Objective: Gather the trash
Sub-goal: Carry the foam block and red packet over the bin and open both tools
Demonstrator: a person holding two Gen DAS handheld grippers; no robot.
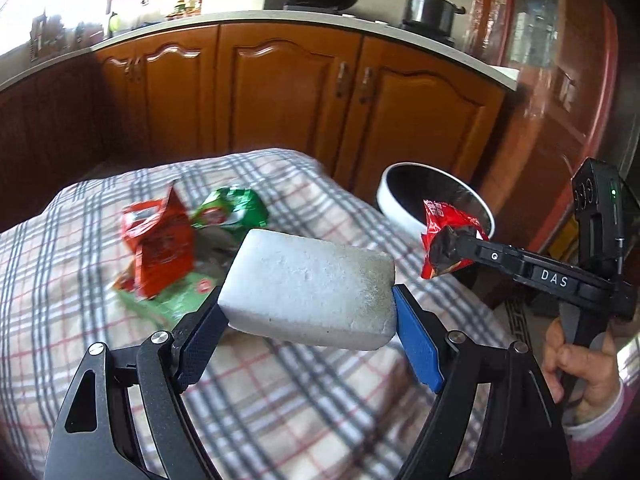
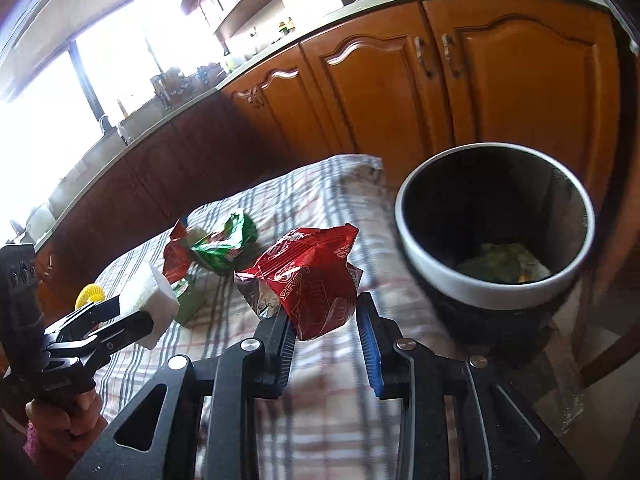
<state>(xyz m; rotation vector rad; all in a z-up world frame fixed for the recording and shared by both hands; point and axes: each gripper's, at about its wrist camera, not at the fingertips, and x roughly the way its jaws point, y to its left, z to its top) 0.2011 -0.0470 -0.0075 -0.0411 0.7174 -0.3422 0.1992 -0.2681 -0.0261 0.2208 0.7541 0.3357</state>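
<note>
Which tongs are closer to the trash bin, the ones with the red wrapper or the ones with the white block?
The right tongs. They hold the red wrapper just beside the trash bin. The left tongs, gripping the white block, are farther back over the checked tablecloth.

Wrappers [image 1: 160,240] lie on the table [image 1: 300,420], bin [image 2: 494,236] right of it.

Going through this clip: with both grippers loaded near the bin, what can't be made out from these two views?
- Trash bin contents: right wrist view shows only a dim greenish heap; left wrist view has the red wrapper in front.
- Wrappers on the checked cloth: print blurred in both views.
- Yellow item: partly behind the left gripper holding the white foam block.
- Right gripper: whether the right-hand pad touches the wrapper is unclear.
</note>
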